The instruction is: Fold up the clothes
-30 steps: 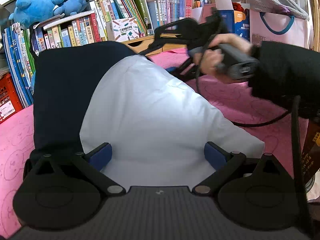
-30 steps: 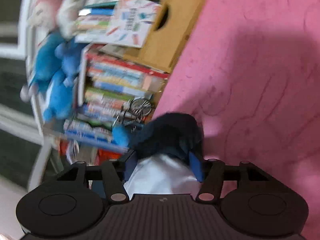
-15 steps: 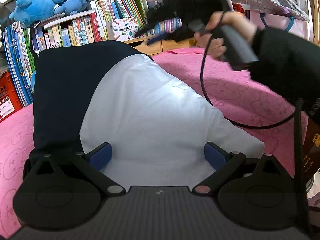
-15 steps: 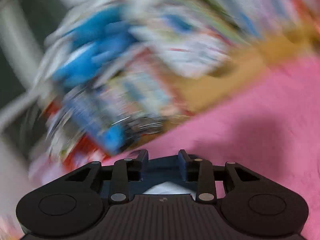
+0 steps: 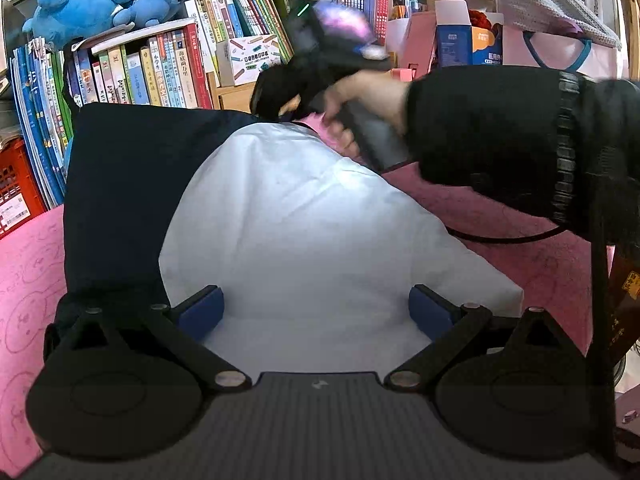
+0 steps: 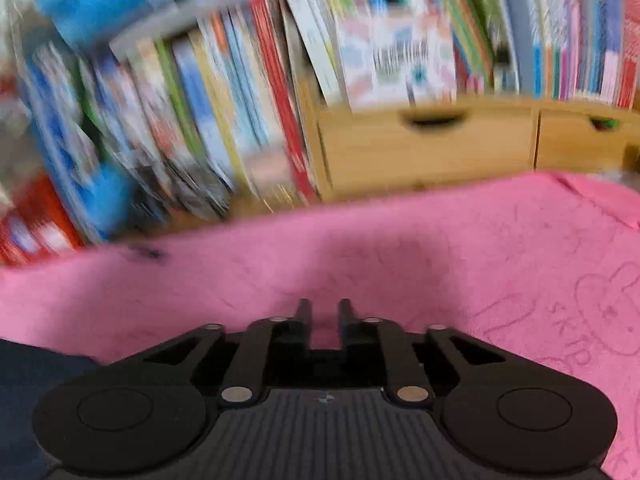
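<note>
We found the left gripper (image 5: 316, 308) spread wide over the navy-and-white garment (image 5: 304, 232), the right gripper (image 6: 322, 320) nearly closed, empty, beyond it; fold stage undeterminable.

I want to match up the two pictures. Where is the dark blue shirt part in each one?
Left wrist view: the dark blue cloth fills the left middle, beside the white cloth, above the left gripper.
Right wrist view: only a dark blue corner shows at the lower left edge.
Shared landmark: the pink blanket under everything, pink blanket in both.
</note>
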Motion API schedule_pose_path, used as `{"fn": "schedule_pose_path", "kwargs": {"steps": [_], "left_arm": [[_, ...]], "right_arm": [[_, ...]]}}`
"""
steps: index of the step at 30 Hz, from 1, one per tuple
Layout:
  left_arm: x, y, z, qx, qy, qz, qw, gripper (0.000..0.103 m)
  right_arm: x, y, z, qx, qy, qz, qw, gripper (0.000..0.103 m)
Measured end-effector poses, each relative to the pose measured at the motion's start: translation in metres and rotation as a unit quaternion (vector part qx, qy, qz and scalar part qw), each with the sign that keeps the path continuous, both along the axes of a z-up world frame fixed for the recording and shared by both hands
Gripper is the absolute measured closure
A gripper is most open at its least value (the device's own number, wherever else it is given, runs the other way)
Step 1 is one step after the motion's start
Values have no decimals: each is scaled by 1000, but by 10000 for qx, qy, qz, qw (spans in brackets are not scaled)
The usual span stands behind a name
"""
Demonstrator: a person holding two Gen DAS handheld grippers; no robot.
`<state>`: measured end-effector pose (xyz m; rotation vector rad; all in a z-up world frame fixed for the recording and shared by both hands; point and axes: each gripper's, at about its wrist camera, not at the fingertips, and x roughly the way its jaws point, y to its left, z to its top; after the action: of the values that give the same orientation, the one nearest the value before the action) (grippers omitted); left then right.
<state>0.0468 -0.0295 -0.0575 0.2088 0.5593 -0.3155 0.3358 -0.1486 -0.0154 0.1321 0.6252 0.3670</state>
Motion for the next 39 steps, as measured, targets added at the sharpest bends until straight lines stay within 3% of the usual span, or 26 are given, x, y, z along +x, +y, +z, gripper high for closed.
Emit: {"fn": "schedule_pose_path", "kwargs": {"steps": [2,5,8,10,11,14,16,17,19,20,21,23,27,31,33,39], "left_arm": [[-1,0,0,-33,-36,2,10000,3],[-5,6,3,-89,-138,131,9998,2],[-28,27,20,190,-414,715,9964,3],[-45,57,38,-111,-461,849,9953,0],[-50,70,44,-249,-438,909,9946,0],[-45,83,33,223,-189,1524,9879,0],[-42,89,22,264,32,1620,9864,0],[-43,94,18,50,149,1605,9869,0],[-45,101,17,-250,253,1638,9858,0],[-47,103,17,-350,287,1648,9853,0],[-48,104,19,-358,263,1648,9853,0],[-55,105,23,-356,170,1626,9859,0],[-69,114,38,-324,-76,1804,9830,0],[-80,131,51,-260,-339,2123,9763,0],[-81,139,58,-303,-416,2222,9737,0],[-39,140,95,-670,-701,1950,9760,0]], "right_arm": [[-30,-1,18,189,-330,433,9983,63],[-95,3,38,395,-749,1623,9831,56],[-139,26,46,73,-1099,2210,9690,52],[-141,50,40,-261,-1125,2319,9659,48],[-135,63,34,-394,-1016,2254,9681,42],[-87,98,4,-801,-435,1803,9794,34],[-88,99,19,-577,-329,1625,9845,35],[-89,100,27,-463,-277,1536,9867,36],[-110,102,41,-170,-810,1893,9784,32],[-119,104,43,-112,-1000,2049,9736,24],[-121,108,39,-274,-967,2069,9732,13],[-124,116,31,-604,-895,2103,9717,7],[-131,133,15,-1261,-748,2163,9653,11],[-176,110,36,-884,-1172,2242,9634,7],[-204,95,42,-779,-1330,2257,9619,0],[-241,59,31,-773,-1046,2002,9711,1]]}}
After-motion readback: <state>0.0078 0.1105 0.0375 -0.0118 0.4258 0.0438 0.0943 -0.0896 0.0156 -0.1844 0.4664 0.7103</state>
